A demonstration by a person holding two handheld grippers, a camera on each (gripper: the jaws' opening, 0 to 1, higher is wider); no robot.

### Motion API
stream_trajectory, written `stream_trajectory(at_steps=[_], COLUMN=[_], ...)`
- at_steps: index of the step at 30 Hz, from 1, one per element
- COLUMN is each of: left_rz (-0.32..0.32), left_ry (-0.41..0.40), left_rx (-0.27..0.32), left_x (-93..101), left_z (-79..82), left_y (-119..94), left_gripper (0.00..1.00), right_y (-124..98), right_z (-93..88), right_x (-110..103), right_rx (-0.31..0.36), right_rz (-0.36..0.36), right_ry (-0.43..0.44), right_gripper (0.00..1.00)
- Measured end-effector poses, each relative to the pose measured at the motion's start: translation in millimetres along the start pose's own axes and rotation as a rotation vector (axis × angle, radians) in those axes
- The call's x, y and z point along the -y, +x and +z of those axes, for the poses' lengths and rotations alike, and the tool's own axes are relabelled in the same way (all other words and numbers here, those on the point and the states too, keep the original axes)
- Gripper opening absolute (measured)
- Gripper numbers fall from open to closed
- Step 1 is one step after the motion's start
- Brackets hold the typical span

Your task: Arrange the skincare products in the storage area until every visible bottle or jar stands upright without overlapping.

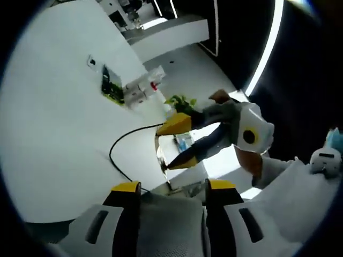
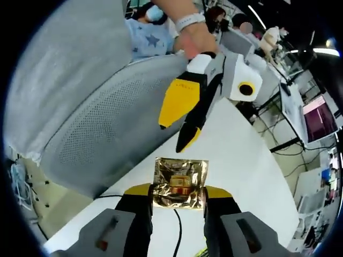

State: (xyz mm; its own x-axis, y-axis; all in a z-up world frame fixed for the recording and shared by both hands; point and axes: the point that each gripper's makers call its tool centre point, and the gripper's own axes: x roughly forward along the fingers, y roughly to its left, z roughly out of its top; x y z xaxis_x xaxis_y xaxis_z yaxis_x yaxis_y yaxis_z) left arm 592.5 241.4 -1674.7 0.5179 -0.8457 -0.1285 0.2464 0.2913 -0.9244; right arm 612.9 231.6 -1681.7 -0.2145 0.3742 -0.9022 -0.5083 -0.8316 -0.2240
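A square gold foil pack [image 2: 179, 182] sits between my right gripper's [image 2: 178, 194] yellow-tipped jaws, which press on its two sides above the white table [image 2: 241, 155]. In the left gripper view that right gripper [image 1: 164, 149] comes in from the right in a person's hand, with the foil pack [image 1: 158, 151] seen edge-on between its tips. My left gripper [image 1: 174, 186] stands open with nothing held, grey mesh beneath it. In the right gripper view the left gripper [image 2: 177, 138] hangs above the pack with its jaws apart. A cluster of small white containers [image 1: 142, 88] lies far off on the table.
A grey mesh chair back [image 2: 118, 134] rises beside the table edge. A black cable [image 1: 120, 144] loops over the white table [image 1: 59, 134]. A green plant [image 1: 181, 103] and a dark green object [image 1: 111, 88] lie near the containers. People and desks with screens [image 2: 319, 118] stand behind.
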Motion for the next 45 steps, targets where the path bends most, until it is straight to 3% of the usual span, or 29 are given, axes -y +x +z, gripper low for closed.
stream_trajectory(at_steps=[6, 18, 28, 35, 41, 45], left_rz=[0.013, -0.002, 0.016, 0.025, 0.030, 0.032], left_ry=[-0.025, -0.034, -0.069, -0.031, -0.026, -0.022], left_rx=[-0.022, -0.096, -0.125, -0.123, -0.098, -0.078], left_x=[-4.6, -4.5, -6.2, -6.8, -8.2, -8.5], left_z=[-4.3, -17.2, -22.1, -20.8, -15.8, -12.0], left_y=[3, 5, 4, 3, 1, 0], left_gripper=[0.39, 0.00, 0.00, 0.00, 0.00, 0.00], right_y=[5, 10, 12, 12, 10, 9], right_z=[16.5, 29.7, 32.1, 33.1, 32.5, 30.2], right_x=[0, -3, -5, -3, 3, 7], right_rx=[0.009, 0.015, 0.017, 0.026, 0.073, 0.134], right_rz=[0.012, 0.012, 0.000, -0.025, -0.078, -0.131], right_ry=[-0.048, -0.095, -0.118, -0.119, -0.031, 0.095], right_gripper=[0.33, 0.33, 0.33, 0.34, 0.38, 0.43])
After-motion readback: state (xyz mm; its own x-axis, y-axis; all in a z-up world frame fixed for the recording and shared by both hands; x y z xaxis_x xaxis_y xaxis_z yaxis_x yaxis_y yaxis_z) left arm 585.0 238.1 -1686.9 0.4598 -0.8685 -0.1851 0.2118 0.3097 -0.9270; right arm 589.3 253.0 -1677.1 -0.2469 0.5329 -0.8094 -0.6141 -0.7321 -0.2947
